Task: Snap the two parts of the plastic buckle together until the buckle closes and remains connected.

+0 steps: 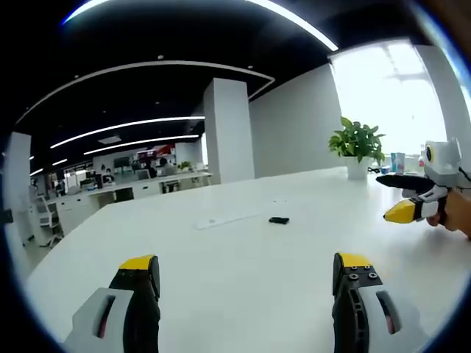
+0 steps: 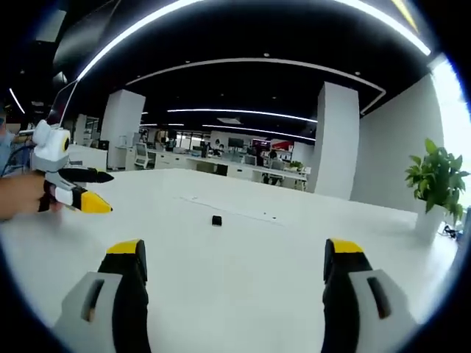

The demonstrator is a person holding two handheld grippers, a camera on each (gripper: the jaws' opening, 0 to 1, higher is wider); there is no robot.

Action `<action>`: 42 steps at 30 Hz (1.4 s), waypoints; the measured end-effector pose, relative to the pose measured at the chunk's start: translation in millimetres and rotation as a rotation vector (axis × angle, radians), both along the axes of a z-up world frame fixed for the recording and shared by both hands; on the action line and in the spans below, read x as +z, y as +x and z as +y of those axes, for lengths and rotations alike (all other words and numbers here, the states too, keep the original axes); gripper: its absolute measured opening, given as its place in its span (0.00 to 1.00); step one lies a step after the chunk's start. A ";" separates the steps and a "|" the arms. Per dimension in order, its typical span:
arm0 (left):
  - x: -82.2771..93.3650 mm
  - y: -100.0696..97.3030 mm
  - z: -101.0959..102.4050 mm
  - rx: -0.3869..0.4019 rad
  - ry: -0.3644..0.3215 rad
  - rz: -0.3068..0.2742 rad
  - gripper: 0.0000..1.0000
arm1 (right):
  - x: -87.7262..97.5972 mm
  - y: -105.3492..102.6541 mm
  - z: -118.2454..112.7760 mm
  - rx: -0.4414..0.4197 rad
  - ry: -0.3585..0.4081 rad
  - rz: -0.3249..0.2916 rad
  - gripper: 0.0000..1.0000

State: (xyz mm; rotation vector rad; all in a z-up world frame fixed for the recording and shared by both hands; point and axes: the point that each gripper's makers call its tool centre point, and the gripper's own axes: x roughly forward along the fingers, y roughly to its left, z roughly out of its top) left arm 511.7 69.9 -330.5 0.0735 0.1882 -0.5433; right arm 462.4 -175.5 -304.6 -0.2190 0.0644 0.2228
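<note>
Both grippers hover above the white tabletop [image 1: 243, 272], level and empty. The left gripper [image 1: 246, 276] has its jaws spread wide; the right gripper [image 2: 234, 276] likewise stands wide apart. The black buckle [image 1: 278, 220] lies on the tabletop well ahead of both, near a thin pale strip [image 1: 227, 219]. In the left gripper view, the right gripper enters at the right edge, held by a hand [image 1: 455, 213], beside a potted plant [image 1: 358, 145].

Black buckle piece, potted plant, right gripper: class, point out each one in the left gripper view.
black buckle piece [image 1: 278, 220], left gripper view, its middle.
potted plant [image 1: 358, 141], left gripper view, its leaves.
right gripper [image 1: 391, 197], left gripper view, between its fingertips.
</note>
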 end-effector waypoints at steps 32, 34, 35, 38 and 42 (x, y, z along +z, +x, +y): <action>3.4 -39.8 29.3 0.090 0.018 -0.052 0.99 | 6.8 -14.3 -23.2 -0.036 -0.011 -0.034 0.97; 5.5 -42.5 27.4 0.088 0.022 -0.059 0.99 | 6.1 -19.7 -20.8 -0.035 -0.011 -0.033 0.97; 6.8 -43.6 26.2 0.084 0.022 -0.064 0.99 | 5.7 -19.9 -20.1 -0.034 -0.010 -0.032 0.97; 7.3 -47.0 21.3 0.072 0.024 -0.066 0.99 | 4.5 -22.0 -17.0 -0.036 -0.011 -0.028 0.97; 6.4 -50.0 19.0 0.062 0.040 -0.073 0.99 | 4.5 -21.8 -16.7 -0.038 -0.013 -0.029 0.97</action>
